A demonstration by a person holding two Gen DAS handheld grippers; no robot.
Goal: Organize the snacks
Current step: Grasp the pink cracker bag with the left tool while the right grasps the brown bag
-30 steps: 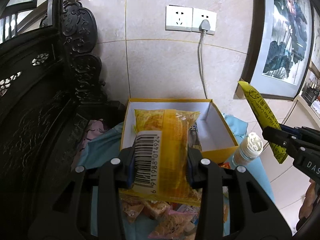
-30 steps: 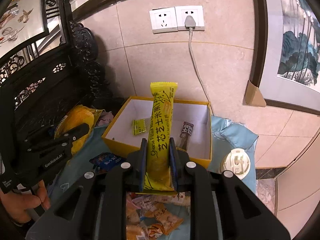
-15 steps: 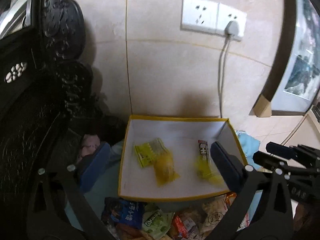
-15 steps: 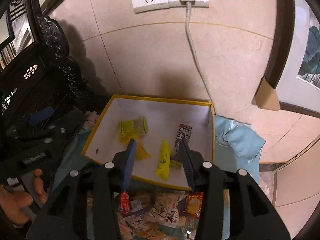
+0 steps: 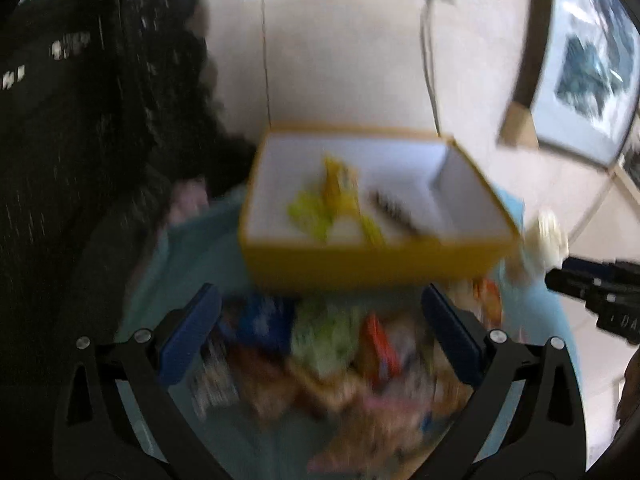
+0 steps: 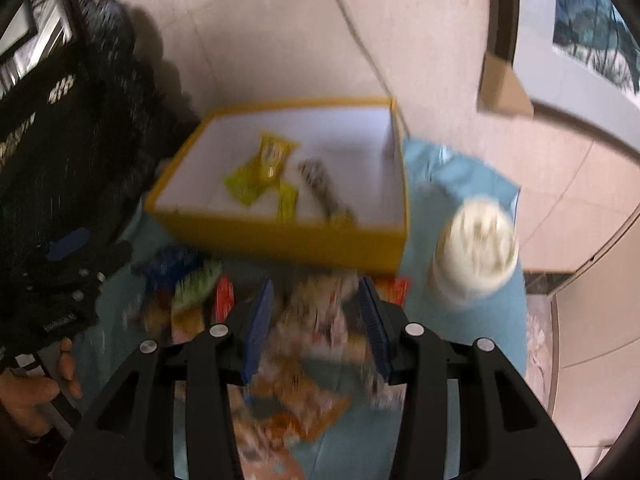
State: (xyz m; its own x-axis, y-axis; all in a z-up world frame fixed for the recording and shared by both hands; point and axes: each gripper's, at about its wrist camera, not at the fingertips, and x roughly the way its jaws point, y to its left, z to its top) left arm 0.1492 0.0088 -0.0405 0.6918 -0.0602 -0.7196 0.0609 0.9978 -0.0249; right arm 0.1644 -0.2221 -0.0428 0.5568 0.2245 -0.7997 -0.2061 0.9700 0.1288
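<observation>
Both views are motion-blurred. A light blue cloth (image 6: pixel 476 184) covers the table under everything. On it, against the tiled wall, sits the yellow box (image 5: pixel 372 264) with a white inside; a few yellow snack packets (image 6: pixel 260 172) and a dark wrapped bar (image 6: pixel 320 184) lie on its floor. Just in front of the box a loose pile of mixed snack packets (image 5: pixel 340 344) spreads over the cloth. A white-capped bottle (image 6: pixel 480 248) stands just beside the box's right corner. The left gripper (image 5: pixel 320 320) hangs over the pile, jaws wide and empty. The right gripper (image 6: pixel 316 308) hangs over the same pile, jaws moderately apart, gripping nothing.
</observation>
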